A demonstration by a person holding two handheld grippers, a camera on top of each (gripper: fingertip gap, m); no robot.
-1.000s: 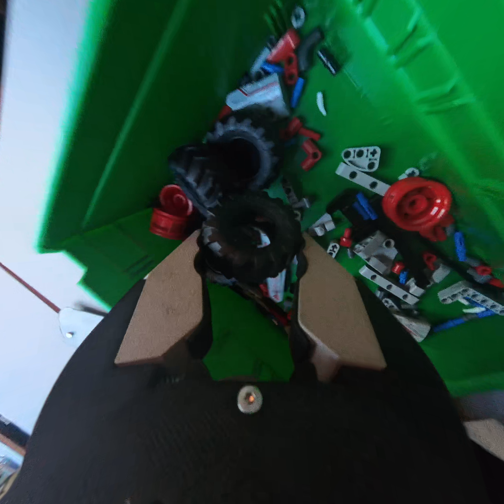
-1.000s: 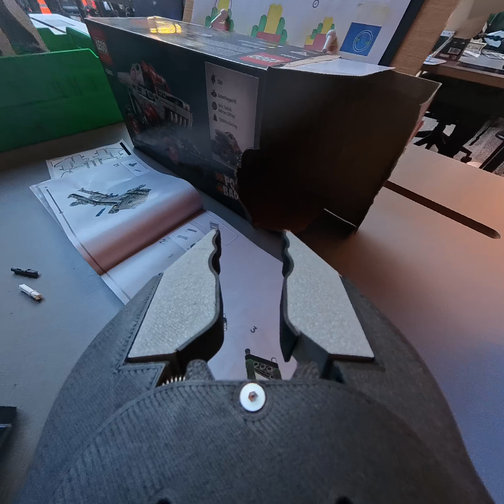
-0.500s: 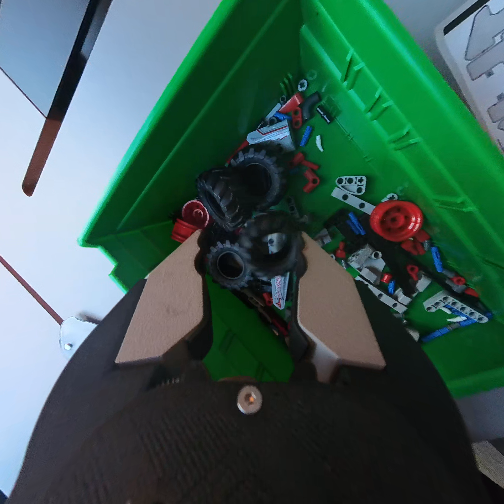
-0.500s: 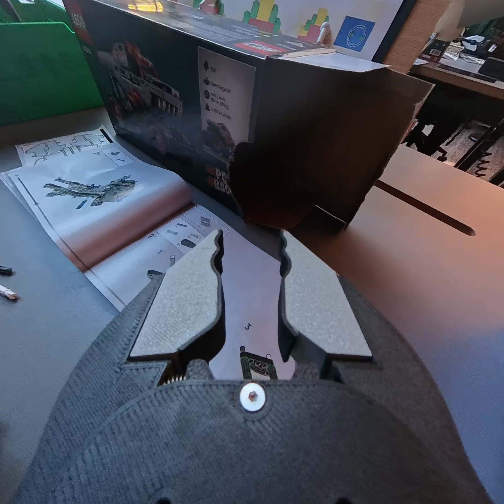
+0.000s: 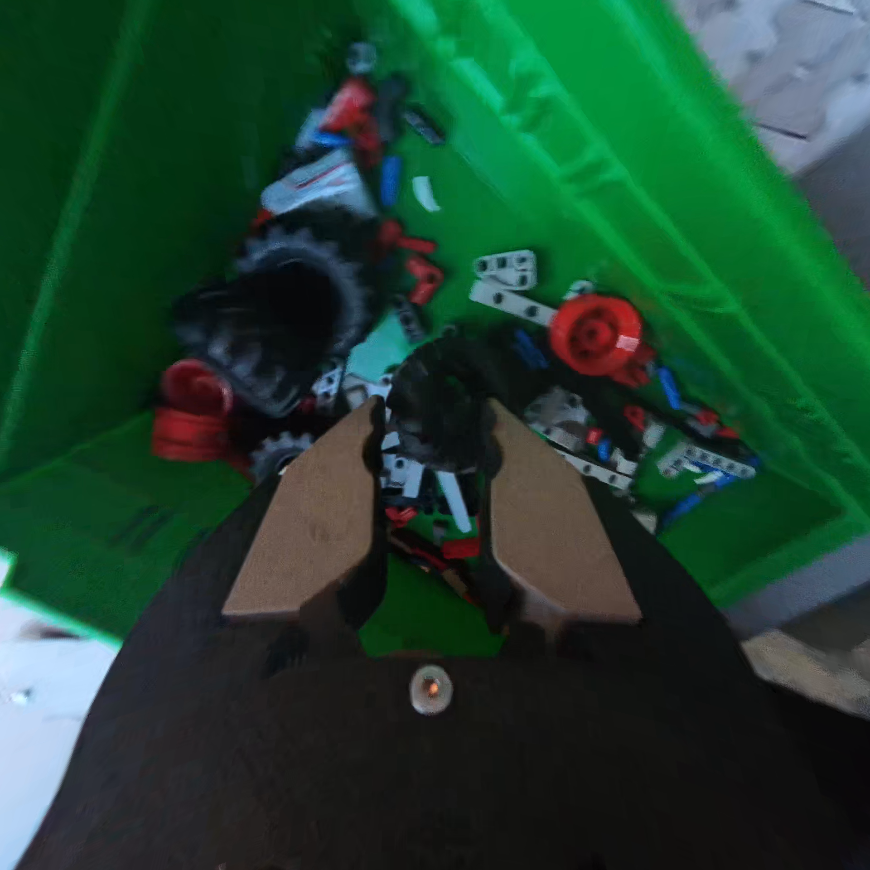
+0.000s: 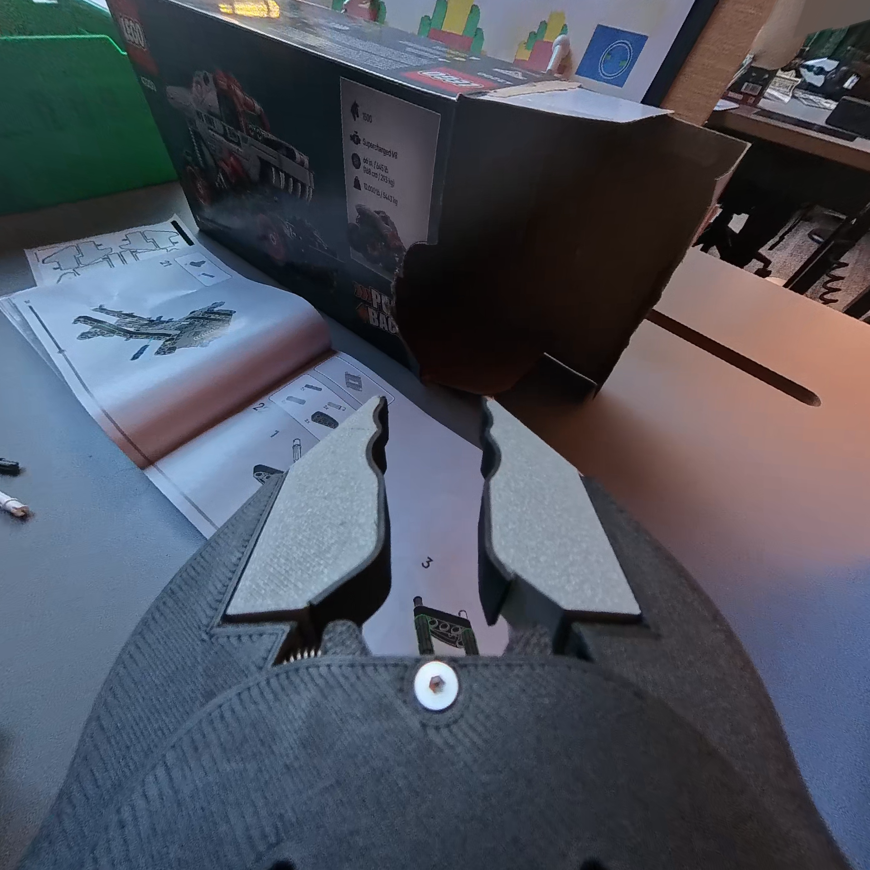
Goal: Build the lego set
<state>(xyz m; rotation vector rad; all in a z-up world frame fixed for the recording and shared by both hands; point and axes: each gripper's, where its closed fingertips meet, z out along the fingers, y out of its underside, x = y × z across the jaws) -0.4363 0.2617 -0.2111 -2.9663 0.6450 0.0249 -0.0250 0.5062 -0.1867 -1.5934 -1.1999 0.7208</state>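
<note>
In the left wrist view, a green bin holds several loose Lego parts: black tyres, a red wheel hub, more red hubs, and grey, blue and red pieces. My left gripper is down in the bin, its jaws narrowed onto a black tyre between the fingertips. The picture is blurred. My right gripper is open and empty, hovering over the open instruction booklet on the table.
The dark Lego set box stands behind the booklet with its end flap open. A black pin and a white pin lie on the table at the left. The green bin stands at the far left.
My left gripper has dropped back into the bin, and its jaws have narrowed around a black tyre. The tyre now sits apart from the other tyres. The right gripper has shifted slightly over the booklet.
</note>
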